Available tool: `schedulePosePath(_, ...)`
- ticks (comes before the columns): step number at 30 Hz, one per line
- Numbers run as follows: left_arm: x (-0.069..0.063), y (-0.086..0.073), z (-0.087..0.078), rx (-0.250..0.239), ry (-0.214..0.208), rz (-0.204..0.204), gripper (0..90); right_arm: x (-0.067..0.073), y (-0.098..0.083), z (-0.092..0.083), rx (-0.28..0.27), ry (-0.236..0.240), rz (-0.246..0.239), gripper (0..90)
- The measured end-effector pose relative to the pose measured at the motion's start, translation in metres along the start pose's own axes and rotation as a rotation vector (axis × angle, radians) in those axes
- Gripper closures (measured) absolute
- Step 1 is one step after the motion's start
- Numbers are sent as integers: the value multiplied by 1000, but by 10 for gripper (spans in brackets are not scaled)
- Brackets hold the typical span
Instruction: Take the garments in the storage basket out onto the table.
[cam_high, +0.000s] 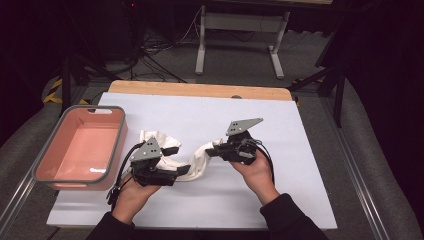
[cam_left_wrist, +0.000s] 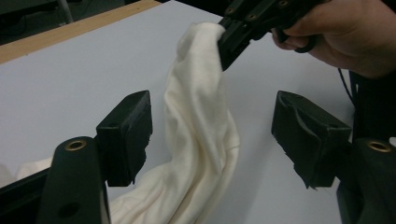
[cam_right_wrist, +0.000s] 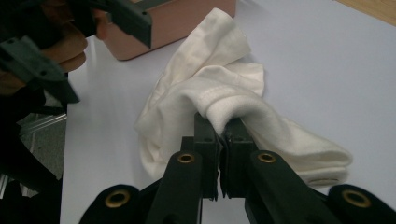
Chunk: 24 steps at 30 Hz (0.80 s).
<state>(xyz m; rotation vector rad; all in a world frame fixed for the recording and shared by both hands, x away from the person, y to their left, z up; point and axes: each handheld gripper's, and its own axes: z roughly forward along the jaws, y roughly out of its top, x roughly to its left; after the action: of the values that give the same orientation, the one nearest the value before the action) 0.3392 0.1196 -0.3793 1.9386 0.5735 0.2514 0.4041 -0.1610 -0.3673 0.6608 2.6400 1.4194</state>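
Note:
A cream-white cloth (cam_high: 200, 161) lies bunched on the white table sheet and is lifted at its right end. My right gripper (cam_high: 212, 150) is shut on a fold of the cloth (cam_right_wrist: 205, 79); its jaws (cam_right_wrist: 220, 122) pinch the rolled edge and hold it above the sheet. My left gripper (cam_high: 178, 160) stands open around the hanging middle of the cloth (cam_left_wrist: 196, 116). The cloth runs between the two jaws of the left gripper (cam_left_wrist: 212, 121), whose pads stay apart from it. The right gripper (cam_left_wrist: 229, 42) holds the cloth's top end beyond them.
A pink bin (cam_high: 120, 140) with a grey rim stands at the table's left edge, close behind the left hand; its corner (cam_right_wrist: 187, 23) sits just past the cloth. The white sheet (cam_high: 290, 130) stretches out to the right. A wooden strip (cam_high: 200, 90) runs along the far edge.

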Motion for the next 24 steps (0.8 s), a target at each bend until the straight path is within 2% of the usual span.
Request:
schedulePosePath(4, -3, -3, 5, 24, -15, -1, 331, -5, 1, 9, 7, -6, 16, 867)
schedulePosePath(6, -6, -5, 10, 46, -17, 12, 350, -8, 0, 11, 4, -4, 30, 867)
schedulePosePath(9, -10, -6, 18, 70, -29, 26, 352, -11, 0, 12, -1, -7, 39, 867)
schedulePosePath(13, -11, -11, 30, 113, -24, 39, 345, -12, -1, 12, -3, -10, 44, 866)
schedulePosePath(18, -11, -15, 45, 165, 42, 60, 288, -11, -1, 11, -6, -5, 46, 866)
schedulePosePath(20, -10, -17, 51, 199, 89, 79, 295, -10, -1, 11, -3, 0, 43, 865)
schedulePosePath(23, -6, -20, 55, 224, 108, 76, 403, -9, -2, 11, -4, 5, 40, 865)
schedulePosePath(24, -4, -21, 55, 220, 108, 68, 479, -9, -1, 10, -5, 5, 38, 864)
